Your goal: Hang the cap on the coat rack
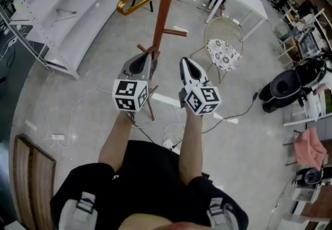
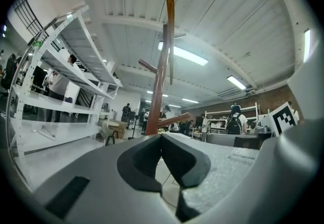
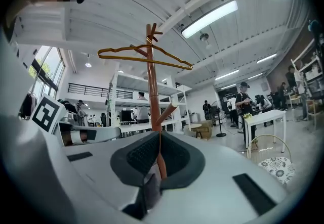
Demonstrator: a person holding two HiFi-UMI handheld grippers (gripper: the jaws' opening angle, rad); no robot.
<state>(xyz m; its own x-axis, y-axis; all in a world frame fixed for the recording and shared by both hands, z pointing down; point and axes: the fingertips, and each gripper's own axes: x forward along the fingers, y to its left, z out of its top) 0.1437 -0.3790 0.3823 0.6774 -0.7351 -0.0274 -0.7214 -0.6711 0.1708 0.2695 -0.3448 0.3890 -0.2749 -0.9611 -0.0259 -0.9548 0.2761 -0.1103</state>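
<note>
Beside coat rack [image 1: 165,11], cushion [image 1: 223,53] on chair [image 1: 223,27]

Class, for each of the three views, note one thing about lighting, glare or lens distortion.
Head view: even light, only faint shadows on the floor. Left gripper view: black circular vignette, and the shelving bows from fisheye distortion. Right gripper view: the ceiling light is blown out white, while the coat rack is sharp.
</note>
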